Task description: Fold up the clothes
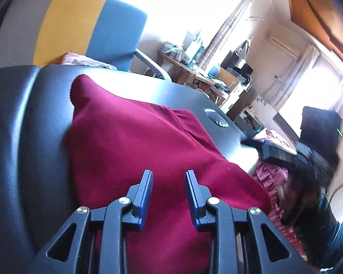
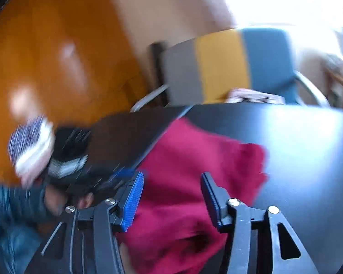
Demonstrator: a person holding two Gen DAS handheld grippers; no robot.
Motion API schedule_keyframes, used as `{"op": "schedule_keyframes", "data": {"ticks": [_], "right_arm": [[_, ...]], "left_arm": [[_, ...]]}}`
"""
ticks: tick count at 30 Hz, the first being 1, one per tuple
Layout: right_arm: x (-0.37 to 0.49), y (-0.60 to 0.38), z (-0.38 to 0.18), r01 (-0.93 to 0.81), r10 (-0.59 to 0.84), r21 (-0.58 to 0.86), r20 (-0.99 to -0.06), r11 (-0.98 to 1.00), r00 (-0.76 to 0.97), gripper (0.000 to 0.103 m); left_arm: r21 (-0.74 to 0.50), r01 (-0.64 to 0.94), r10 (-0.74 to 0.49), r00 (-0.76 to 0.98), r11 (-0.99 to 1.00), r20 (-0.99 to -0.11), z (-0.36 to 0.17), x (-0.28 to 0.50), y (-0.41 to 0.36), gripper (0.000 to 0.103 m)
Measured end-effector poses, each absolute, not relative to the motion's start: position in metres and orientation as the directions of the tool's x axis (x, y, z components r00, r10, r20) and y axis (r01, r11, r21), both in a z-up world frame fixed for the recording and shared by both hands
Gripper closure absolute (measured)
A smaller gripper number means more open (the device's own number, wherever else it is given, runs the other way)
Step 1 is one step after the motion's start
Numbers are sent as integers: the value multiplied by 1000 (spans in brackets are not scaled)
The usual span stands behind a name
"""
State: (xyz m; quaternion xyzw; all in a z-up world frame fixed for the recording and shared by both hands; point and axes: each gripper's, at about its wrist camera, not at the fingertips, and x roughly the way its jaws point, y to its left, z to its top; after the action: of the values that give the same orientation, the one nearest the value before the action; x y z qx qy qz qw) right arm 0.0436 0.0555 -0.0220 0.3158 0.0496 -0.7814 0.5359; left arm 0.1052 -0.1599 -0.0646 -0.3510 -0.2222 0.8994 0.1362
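Note:
A dark red garment (image 1: 137, 137) lies in a loosely folded heap on the black table (image 1: 22, 125). My left gripper (image 1: 169, 174) hovers over its near part, jaws apart, blue pads (image 1: 146, 194) clear of the cloth. In the right wrist view the same red garment (image 2: 194, 159) lies near a corner of the table (image 2: 285, 148). My right gripper (image 2: 172, 177) stands open above it with nothing pinched. The right gripper also shows as a blurred black shape (image 1: 308, 157) past the table's right edge. The left gripper (image 2: 80, 159), held by a hand, is blurred at the left.
A chair (image 1: 80, 27) striped grey, yellow and blue stands behind the table, with pale cloth on its seat. A round cap (image 1: 217, 118) is set in the tabletop. Ruffled pink fabric (image 1: 272, 182) lies beyond the right edge. A cluttered desk (image 1: 194, 68) is further back. Orange wood panelling (image 2: 57, 57) is on the left.

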Motion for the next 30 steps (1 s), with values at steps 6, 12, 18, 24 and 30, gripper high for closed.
{"op": "schedule_keyframes", "data": {"ticks": [6, 12, 18, 24, 30], "right_arm": [[70, 32, -79, 897, -599, 79, -770, -434, -222, 71], [70, 68, -115, 827, -578, 138, -777, -545, -251, 79], [64, 56, -104, 839, -543, 112, -805, -532, -237, 76], [26, 63, -36, 750, -639, 224, -698, -622, -322, 58], [-32, 29, -16, 547, -658, 386, -570, -743, -492, 29]], "left_arm": [[-479, -128, 432, -668, -869, -606, -83, 109, -155, 74], [-471, -152, 449, -642, -869, -622, -99, 115, -142, 76], [-447, -124, 398, -700, -886, -593, -70, 117, -150, 71], [-428, -62, 305, -793, -902, -527, -30, 101, -169, 64], [-437, 17, 231, -829, -899, -509, -17, 64, -165, 60]]}}
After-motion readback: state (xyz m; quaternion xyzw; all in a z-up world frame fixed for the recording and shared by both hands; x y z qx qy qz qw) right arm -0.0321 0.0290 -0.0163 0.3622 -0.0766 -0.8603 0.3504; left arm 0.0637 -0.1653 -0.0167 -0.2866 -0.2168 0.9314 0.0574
